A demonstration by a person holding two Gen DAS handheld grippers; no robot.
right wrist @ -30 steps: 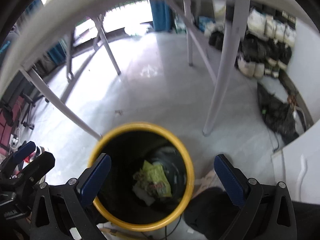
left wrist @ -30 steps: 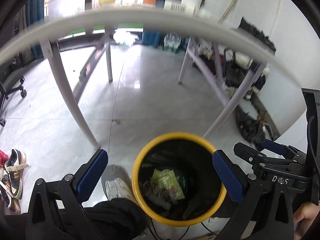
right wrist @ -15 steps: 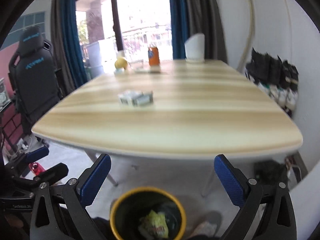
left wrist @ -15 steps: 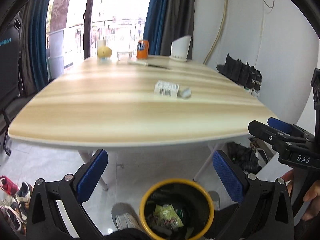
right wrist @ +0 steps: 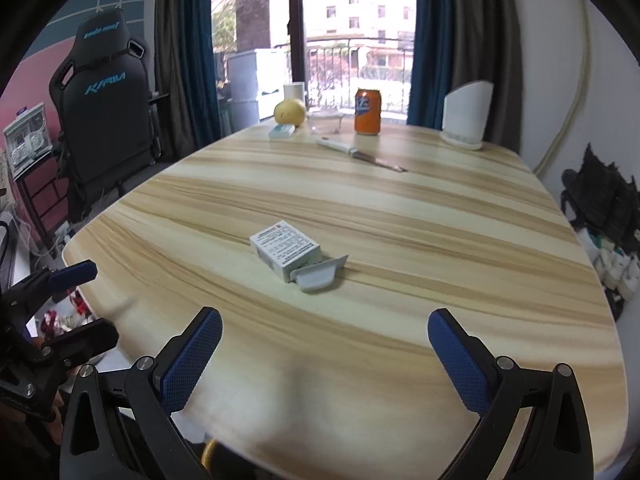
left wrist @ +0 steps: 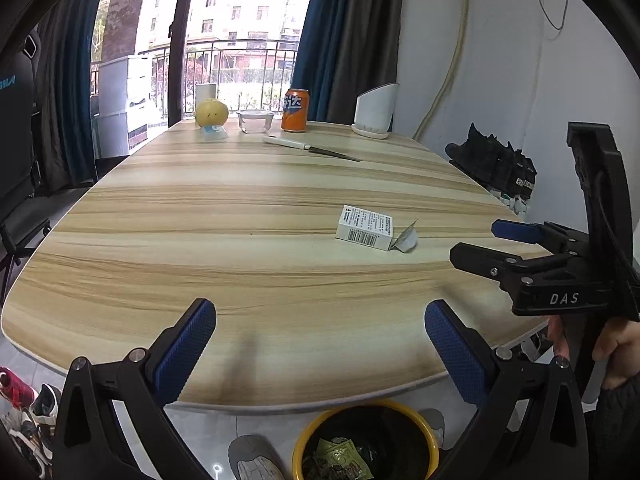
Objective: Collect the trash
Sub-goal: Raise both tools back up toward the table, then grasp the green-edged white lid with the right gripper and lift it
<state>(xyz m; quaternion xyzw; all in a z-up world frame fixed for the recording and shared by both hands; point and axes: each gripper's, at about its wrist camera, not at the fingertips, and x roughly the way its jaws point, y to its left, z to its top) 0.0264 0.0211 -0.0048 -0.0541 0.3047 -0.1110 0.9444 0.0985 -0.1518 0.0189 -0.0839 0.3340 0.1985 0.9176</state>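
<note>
Ahead, mid-desk (right wrist: pixel 400 240), lies a small carton (right wrist: pixel 285 250), end flap open toward the right gripper (right wrist: pixel 325 356). Likely light and crushable; grip its long sides. Both grippers' jaws gape wide, empty; left gripper (left wrist: pixel 320 344) hovers at the near edge.

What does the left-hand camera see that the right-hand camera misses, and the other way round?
Only the left wrist view shows the yellow-rimmed trash bin under the table edge, with green wrappers inside, and shoes on the floor. Only the right wrist view shows the black gaming chair. Both show the pale wooden table, the small white cardboard box, the orange soda can, the white-handled knife and the yellow fruit.
</note>
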